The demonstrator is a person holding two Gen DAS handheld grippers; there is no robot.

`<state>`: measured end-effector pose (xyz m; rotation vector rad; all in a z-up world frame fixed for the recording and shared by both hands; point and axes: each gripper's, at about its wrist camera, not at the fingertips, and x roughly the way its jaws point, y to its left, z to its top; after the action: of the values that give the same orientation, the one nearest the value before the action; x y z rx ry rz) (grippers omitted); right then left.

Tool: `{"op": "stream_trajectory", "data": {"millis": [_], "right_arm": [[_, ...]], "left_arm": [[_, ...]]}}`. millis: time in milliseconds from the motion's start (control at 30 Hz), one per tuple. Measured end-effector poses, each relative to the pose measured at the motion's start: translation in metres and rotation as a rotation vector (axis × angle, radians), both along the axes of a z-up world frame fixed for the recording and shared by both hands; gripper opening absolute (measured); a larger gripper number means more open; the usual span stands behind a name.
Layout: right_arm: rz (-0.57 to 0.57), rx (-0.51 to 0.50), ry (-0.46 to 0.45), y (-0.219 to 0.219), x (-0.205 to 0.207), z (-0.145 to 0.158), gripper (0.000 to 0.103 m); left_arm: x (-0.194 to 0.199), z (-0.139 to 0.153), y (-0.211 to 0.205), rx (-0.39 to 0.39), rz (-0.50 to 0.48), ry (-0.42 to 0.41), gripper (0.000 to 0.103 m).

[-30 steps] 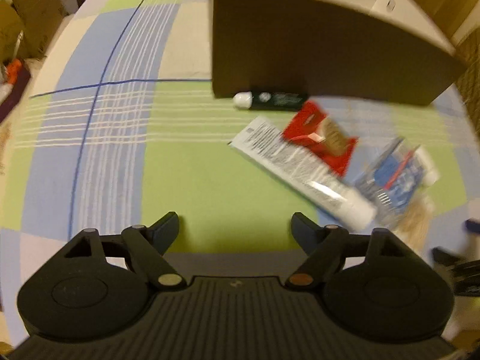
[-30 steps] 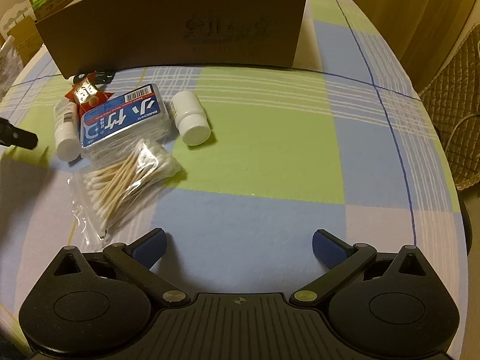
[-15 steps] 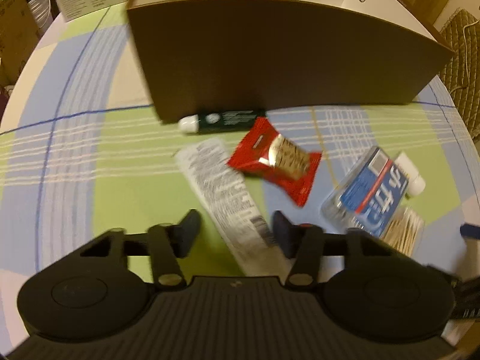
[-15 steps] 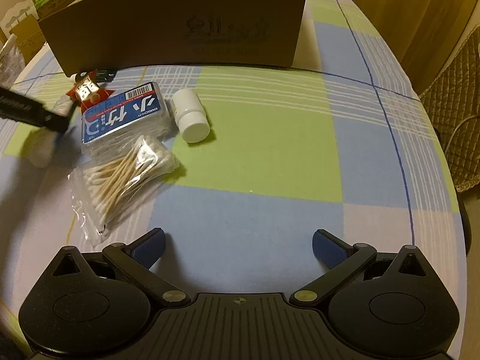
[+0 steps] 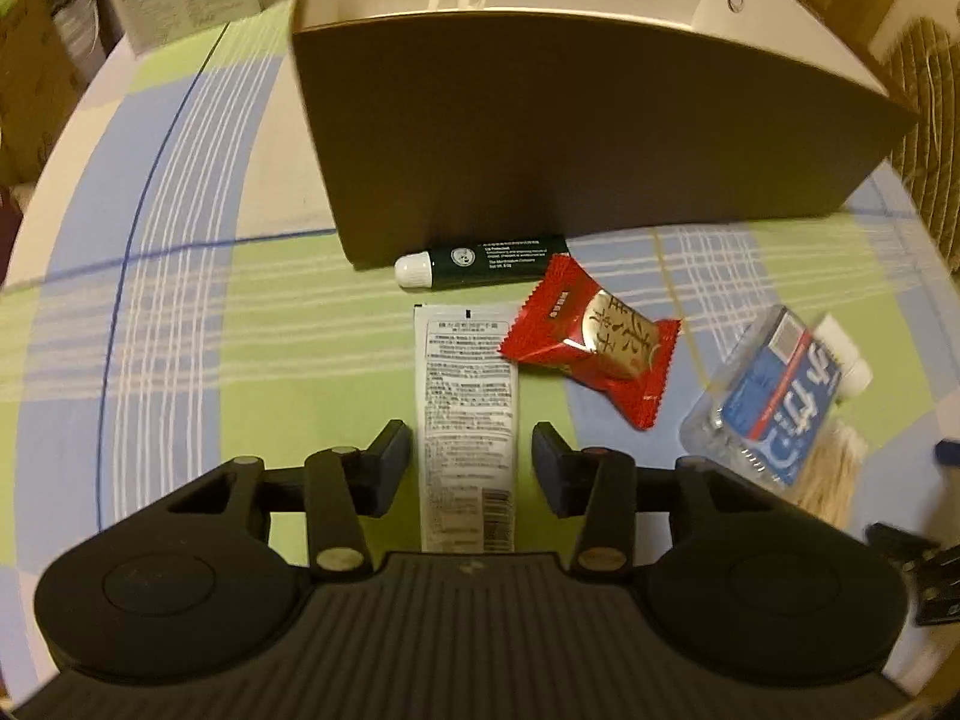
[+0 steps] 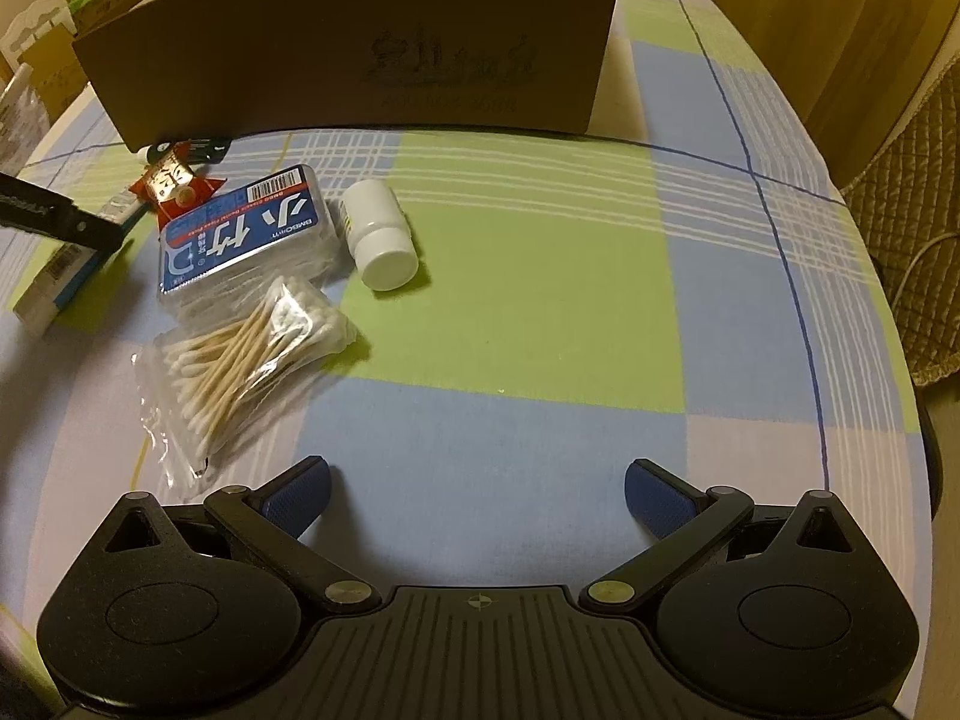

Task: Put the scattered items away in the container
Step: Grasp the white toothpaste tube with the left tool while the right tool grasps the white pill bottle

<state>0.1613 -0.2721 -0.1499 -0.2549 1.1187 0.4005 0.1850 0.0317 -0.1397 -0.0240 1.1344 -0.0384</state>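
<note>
With its fingers spread either side of the white tube (image 5: pixel 467 420), the left gripper (image 5: pixel 471 459) sits at lower centre of the left wrist view, jaws parted slightly wider than the tube and touching neither edge as far as can be seen. The tube lies flat on the checked cloth (image 5: pixel 180 360), its long axis running straight up the frame, in line with the gripper's forward direction, so the fingers would close across its narrow width. Its near end disappears under the gripper body; its far end stops just short of the dark tube (image 5: pixel 480 261), which lies crosswise against the foot of the box (image 5: pixel 570 138).

Just right of the white tube, the red sachet (image 5: pixel 591 348) touches or overlaps its upper right edge; which of the two is hard to tell. Further right lie the blue pack (image 5: pixel 774 402) and a bag of swabs (image 5: pixel 831 471).

In the right wrist view the right gripper (image 6: pixel 477 495) is wide open at the bottom of the frame over bare cloth, holding nothing. The swabs (image 6: pixel 252 354), blue pack (image 6: pixel 240 237) and white bottle (image 6: pixel 381 234) sit up and to its left, well apart from it.

So the left gripper is plainly nearer the tube; judging by this, the step in hand is closing on it, then lifting it over the box wall at the top of the frame. The sachet beside it may be dragged along.
</note>
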Motion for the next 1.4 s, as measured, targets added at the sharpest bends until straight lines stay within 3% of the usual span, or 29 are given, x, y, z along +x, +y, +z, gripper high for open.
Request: {"op": "stream_trajectory", "data": {"millis": [333, 400, 467, 500, 833, 867, 900, 933, 1300, 1400], "right_arm": [[0.030, 0.005, 0.021, 0.001, 0.009, 0.000, 0.103], [0.021, 0.022, 0.026, 0.000, 0.013, 0.001, 0.103], [0.013, 0.040, 0.019, -0.002, 0.018, 0.003, 0.103], [0.015, 0.051, 0.012, -0.001, 0.020, 0.005, 0.103], [0.158, 0.134, -0.119, 0.020, 0.061, 0.022, 0.103], [0.170, 0.142, -0.132, 0.023, 0.064, 0.023, 0.097], [0.179, 0.151, -0.131, 0.025, 0.068, 0.022, 0.074], [0.185, 0.163, -0.112, 0.027, 0.074, 0.020, 0.064], [0.233, 0.143, -0.094, 0.039, 0.086, 0.003, 0.063], [0.238, 0.136, -0.094, 0.039, 0.089, 0.000, 0.042]], "left_arm": [[-0.062, -0.002, 0.002, -0.015, -0.028, 0.043, 0.030], [-0.072, -0.001, 0.002, -0.022, -0.024, 0.052, 0.037], [-0.070, 0.000, 0.004, -0.032, -0.007, 0.054, 0.051], [-0.066, 0.000, 0.006, -0.033, 0.003, 0.052, 0.053], [-0.041, 0.007, 0.011, -0.030, 0.028, 0.041, 0.053], [-0.041, 0.007, 0.010, -0.025, 0.025, 0.041, 0.053], [-0.041, 0.007, 0.010, -0.022, 0.023, 0.041, 0.053], [-0.041, 0.008, 0.010, -0.022, 0.024, 0.043, 0.053], [-0.035, 0.010, 0.014, -0.039, 0.042, 0.064, 0.053], [-0.034, 0.011, 0.015, -0.041, 0.045, 0.069, 0.053]]}}
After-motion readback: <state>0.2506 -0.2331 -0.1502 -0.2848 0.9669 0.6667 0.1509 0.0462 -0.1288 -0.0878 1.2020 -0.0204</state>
